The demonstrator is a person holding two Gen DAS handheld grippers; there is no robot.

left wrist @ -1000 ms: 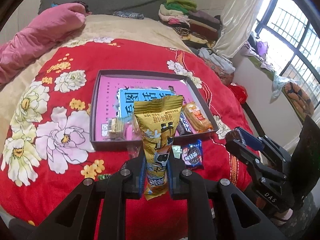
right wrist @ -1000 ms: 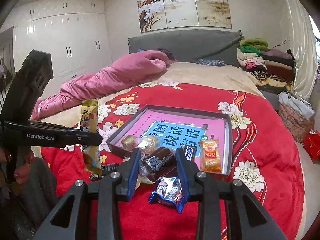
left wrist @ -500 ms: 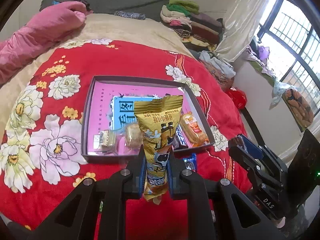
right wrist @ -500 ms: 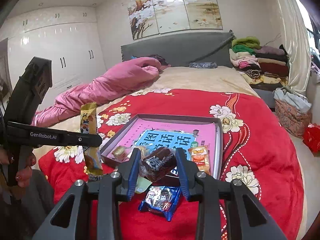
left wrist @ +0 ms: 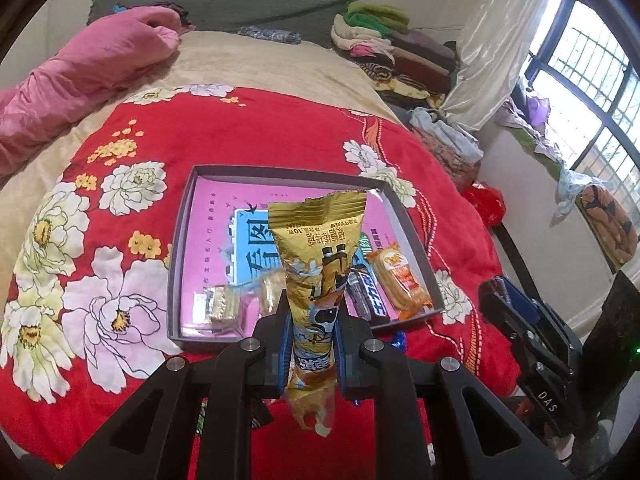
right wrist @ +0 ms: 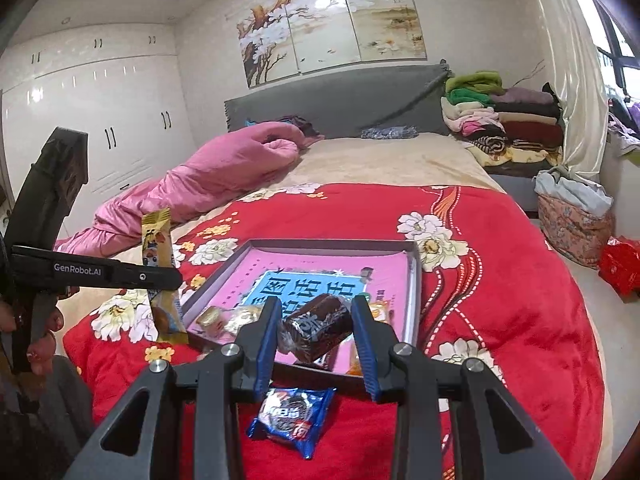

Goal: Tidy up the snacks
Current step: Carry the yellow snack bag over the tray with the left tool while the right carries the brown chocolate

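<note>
We carry both snacks in over the tray [left wrist: 182,248]: the left gripper [left wrist: 311,344] clenches the gold packet [left wrist: 320,264] above its near edge, the right gripper [right wrist: 316,330] grips the brown cake [right wrist: 316,326] over its near end, ready for dropping.

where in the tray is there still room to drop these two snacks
The far half of the tray, pink floor between the back wall and the blue label, is bare. The near edge is crowded: small wrapped candies, a dark bar, the orange pack.
</note>
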